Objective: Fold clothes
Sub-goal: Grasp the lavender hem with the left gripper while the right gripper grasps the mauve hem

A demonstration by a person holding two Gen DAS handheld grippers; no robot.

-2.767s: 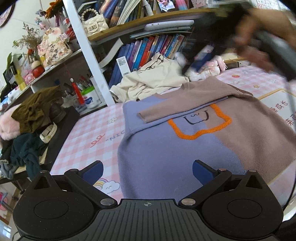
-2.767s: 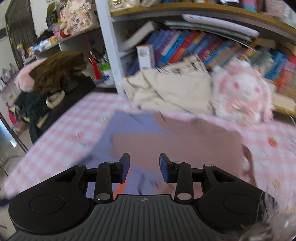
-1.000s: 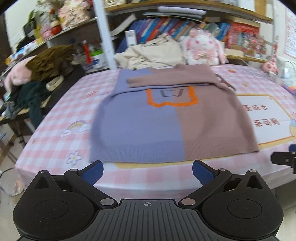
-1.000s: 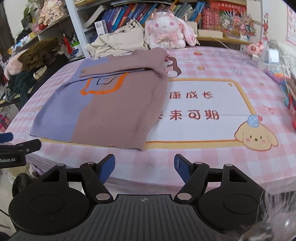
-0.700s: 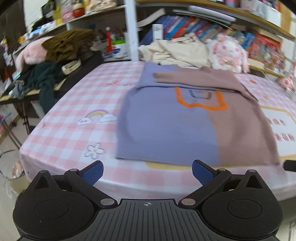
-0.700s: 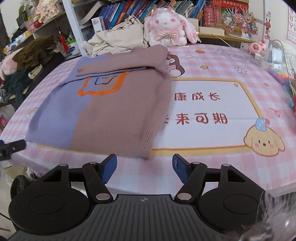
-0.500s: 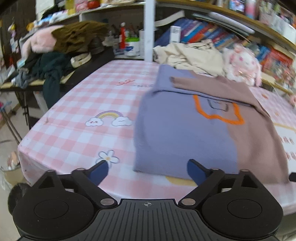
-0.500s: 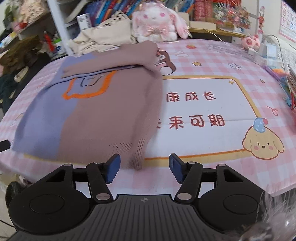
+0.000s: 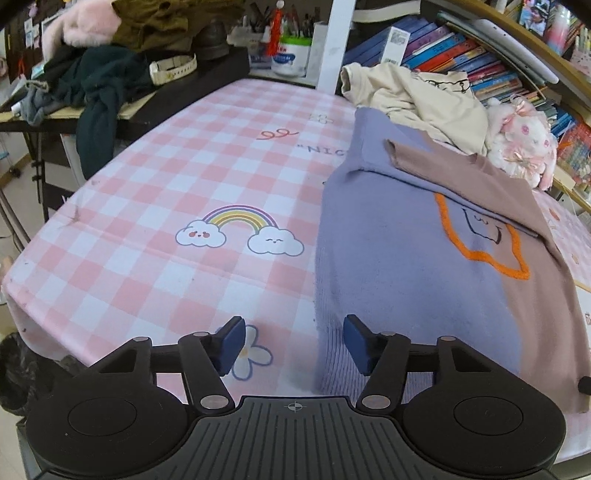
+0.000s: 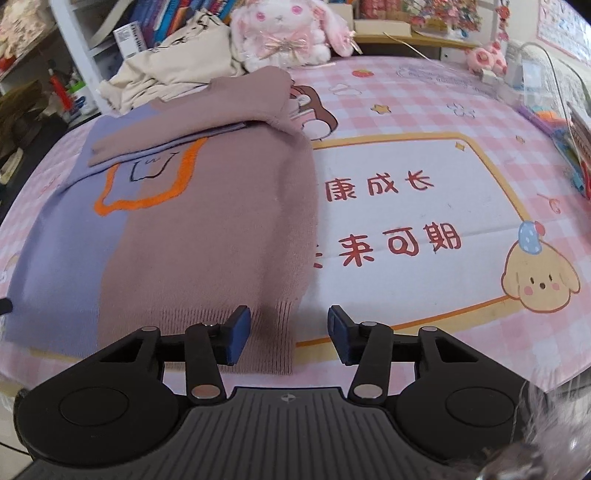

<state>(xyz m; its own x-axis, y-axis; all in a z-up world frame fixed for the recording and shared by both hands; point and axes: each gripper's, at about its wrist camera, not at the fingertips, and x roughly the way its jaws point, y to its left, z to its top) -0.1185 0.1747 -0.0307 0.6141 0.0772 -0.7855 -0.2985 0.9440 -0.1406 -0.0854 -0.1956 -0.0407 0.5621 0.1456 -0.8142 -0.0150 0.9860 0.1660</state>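
A lilac and mauve knit sweater (image 9: 413, 266) with an orange outline patch lies flat on the pink checked table, both sleeves folded across its chest. My left gripper (image 9: 293, 345) is open, its jaws straddling the sweater's near left hem corner. In the right wrist view the sweater (image 10: 207, 221) fills the left half. My right gripper (image 10: 288, 334) is open, its jaws straddling the near right hem corner. Neither gripper holds cloth.
A cream garment (image 9: 417, 99) and a pink plush bunny (image 10: 284, 33) lie at the table's far edge below bookshelves (image 9: 461, 62). Dark clothes (image 9: 96, 85) pile on a side table at left. A printed mat panel (image 10: 413, 206) lies right of the sweater.
Both grippers moved in toward the sweater's near hem, the left to its left corner, the right to its right corner. Both jaws have narrowed somewhat but stay open.
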